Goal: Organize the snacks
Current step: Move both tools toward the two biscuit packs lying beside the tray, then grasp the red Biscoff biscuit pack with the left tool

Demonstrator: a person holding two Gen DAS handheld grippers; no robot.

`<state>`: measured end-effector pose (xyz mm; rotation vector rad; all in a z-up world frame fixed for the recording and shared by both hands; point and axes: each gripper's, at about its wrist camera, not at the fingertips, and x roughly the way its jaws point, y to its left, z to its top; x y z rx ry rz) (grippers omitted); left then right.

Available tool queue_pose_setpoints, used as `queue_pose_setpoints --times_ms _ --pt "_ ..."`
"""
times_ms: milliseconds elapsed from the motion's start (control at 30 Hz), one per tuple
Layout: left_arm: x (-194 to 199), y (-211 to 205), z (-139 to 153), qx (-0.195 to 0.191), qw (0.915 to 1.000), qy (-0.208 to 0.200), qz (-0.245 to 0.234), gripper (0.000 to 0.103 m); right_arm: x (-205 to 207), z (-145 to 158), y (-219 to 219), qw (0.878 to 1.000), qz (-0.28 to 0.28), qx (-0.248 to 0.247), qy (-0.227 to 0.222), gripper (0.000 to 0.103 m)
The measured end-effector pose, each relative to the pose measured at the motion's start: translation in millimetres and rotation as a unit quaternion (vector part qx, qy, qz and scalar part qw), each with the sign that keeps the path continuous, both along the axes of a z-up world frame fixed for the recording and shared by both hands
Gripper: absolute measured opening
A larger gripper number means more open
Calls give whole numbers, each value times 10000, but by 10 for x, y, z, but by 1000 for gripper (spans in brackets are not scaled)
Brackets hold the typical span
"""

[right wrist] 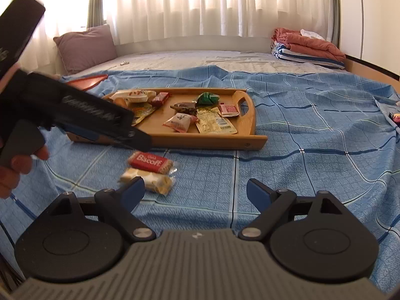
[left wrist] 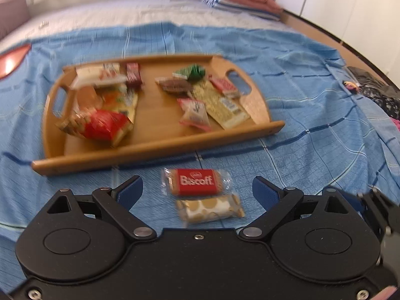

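On a bed spread with a blue checked sheet (right wrist: 300,135), a wooden tray (left wrist: 160,147) holds scattered snacks. Two more lie near its front edge, side by side: a red Biscoff biscuit (left wrist: 196,182) and a gold-dotted wafer pack (left wrist: 210,208). The left gripper (left wrist: 197,191) hovers over both, fingers wide and empty; the right gripper (right wrist: 195,192), to their right, also gapes empty.

A bed (right wrist: 200,60) is covered in its near part by a blue checked sheet (right wrist: 300,125). White curtains (right wrist: 200,5) are hung behind it, and bright daylight is let through them. A purple pillow (right wrist: 85,47) is leaned at the left corner. Folded blankets (right wrist: 307,47) are stacked at the right, beside a white wall (right wrist: 370,20).
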<state>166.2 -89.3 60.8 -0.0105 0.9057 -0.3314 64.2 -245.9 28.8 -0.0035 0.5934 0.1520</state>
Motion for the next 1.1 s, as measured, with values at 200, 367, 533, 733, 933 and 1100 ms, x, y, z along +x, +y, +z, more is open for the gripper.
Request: queue_pose_setpoints --times_ms 200,367,533,733,933,1100 --pt "228 -239 -219 200 9992 332 118 95 -40 -90 33 9998 156 -79 5 94" --pt "394 -324 -380 241 9968 709 269 95 -41 -144 32 9998 190 -2 17 95" --pt "472 -371 -428 339 9969 648 298 97 -23 -222 36 9997 176 115 141 95" --pt "495 -419 -441 464 9964 661 244 96 6 -292 93 9995 175 151 193 96" --pt "425 -523 -501 813 9954 501 5 95 35 -348 153 9994 173 204 198 97" --pt "410 -536 -503 827 9957 427 16 89 42 -395 204 9997 166 80 176 98"
